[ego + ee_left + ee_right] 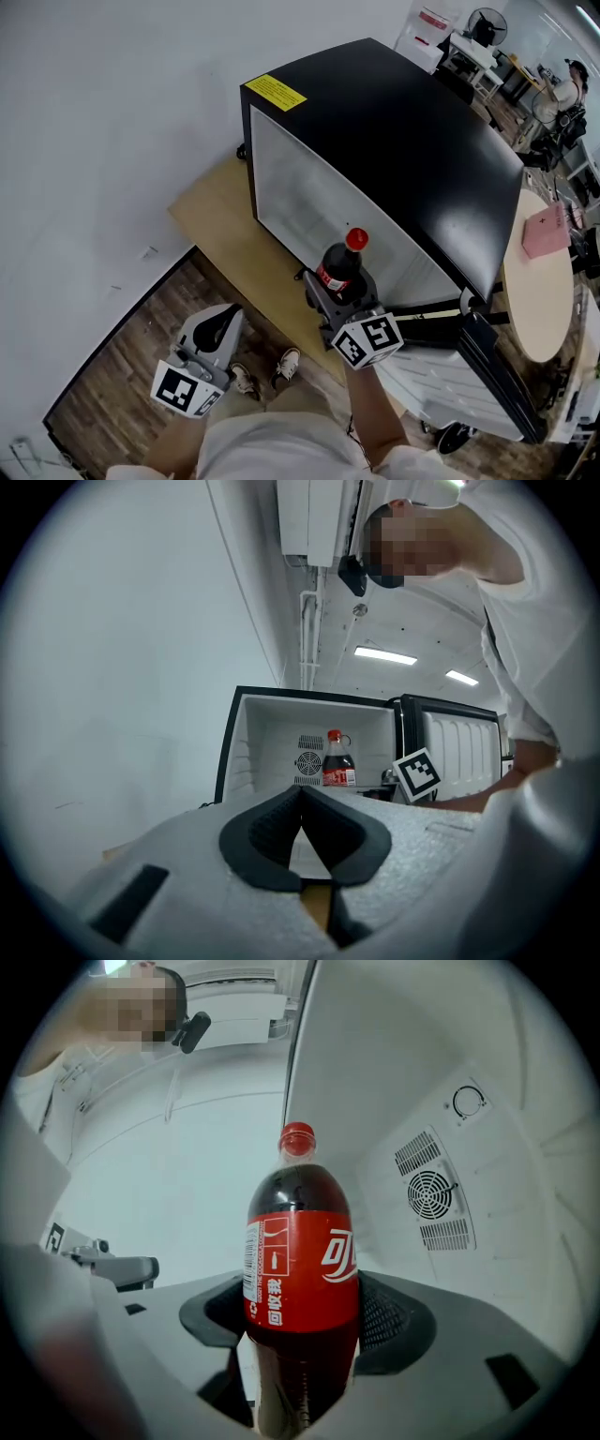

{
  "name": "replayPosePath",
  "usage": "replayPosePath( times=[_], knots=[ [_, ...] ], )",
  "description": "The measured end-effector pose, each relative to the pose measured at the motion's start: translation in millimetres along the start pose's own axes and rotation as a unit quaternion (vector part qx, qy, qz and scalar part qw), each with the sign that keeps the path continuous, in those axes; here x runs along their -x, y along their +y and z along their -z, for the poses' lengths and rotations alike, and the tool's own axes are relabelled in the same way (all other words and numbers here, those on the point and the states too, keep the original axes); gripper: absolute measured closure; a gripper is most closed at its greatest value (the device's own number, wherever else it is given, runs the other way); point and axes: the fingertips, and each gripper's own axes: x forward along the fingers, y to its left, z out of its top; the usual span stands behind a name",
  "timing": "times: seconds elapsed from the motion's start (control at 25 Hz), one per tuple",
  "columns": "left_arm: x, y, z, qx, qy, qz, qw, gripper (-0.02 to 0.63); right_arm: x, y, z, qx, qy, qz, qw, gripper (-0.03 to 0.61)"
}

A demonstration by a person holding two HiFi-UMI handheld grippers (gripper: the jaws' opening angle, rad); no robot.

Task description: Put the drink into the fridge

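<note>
A cola bottle with a red cap and red label stands upright in my right gripper, whose jaws are shut on its lower body. It hangs at the mouth of the small black fridge, whose door stands swung open to the right. In the right gripper view the bottle fills the middle between the pads, with the fridge's white back wall and fan grille behind. My left gripper hangs low at the left, shut and empty. Its view shows its pads meeting, and beyond them the bottle in the white fridge interior.
The fridge sits on a wooden platform against a white wall. A round beige table with a pink box stands at the right. The person's shoes rest on the wood floor below.
</note>
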Motion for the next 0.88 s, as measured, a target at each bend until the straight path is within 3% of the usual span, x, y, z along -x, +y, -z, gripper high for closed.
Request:
replayPosePath(
  times=[0.4, 0.68, 0.88],
  knots=[
    [-1.6, 14.1, 24.8, 0.001, 0.036, -0.011, 0.9993, 0.6, -45.5, -39.8, 25.9, 0.017, 0.0, 0.043, 0.999, 0.265],
    [-19.5, 16.1, 32.3, 0.005, 0.04, -0.001, 0.9992, 0.6, -64.5, -65.6, 33.0, 0.046, 0.008, 0.065, 0.997, 0.267],
    [-36.4, 18.0, 41.7, 0.011, 0.044, 0.006, 0.999, 0.6, -76.0, -86.4, 37.3, 0.049, 0.0, 0.107, 0.993, 0.267]
  ],
)
